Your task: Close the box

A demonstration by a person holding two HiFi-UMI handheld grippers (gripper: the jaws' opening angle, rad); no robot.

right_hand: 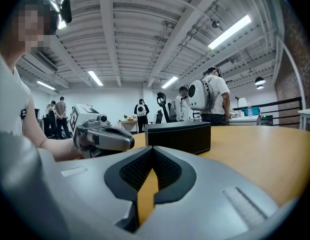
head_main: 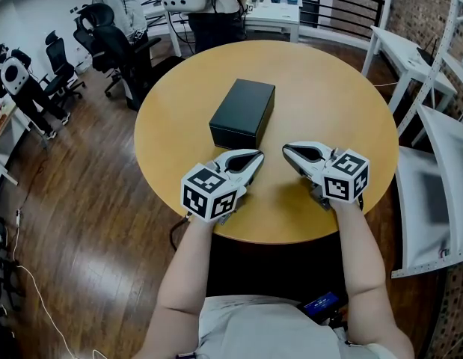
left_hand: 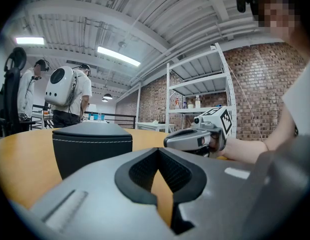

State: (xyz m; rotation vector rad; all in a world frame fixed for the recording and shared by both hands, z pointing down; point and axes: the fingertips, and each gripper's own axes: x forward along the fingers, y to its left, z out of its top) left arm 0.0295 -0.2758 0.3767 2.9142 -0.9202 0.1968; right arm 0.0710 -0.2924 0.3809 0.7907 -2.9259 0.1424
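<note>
A black rectangular box with its lid down flat sits near the middle of the round wooden table. Both grippers rest low over the table between the box and the near edge. My left gripper points toward the box's near right corner, jaws shut with nothing between them. My right gripper lies to the right of it, tip turned toward the left one, also shut and empty. In the left gripper view the box stands ahead to the left and the right gripper ahead to the right. The right gripper view shows the box ahead.
Black office chairs stand on the wood floor to the back left. People stand behind the table. White tables line the right side by a brick wall.
</note>
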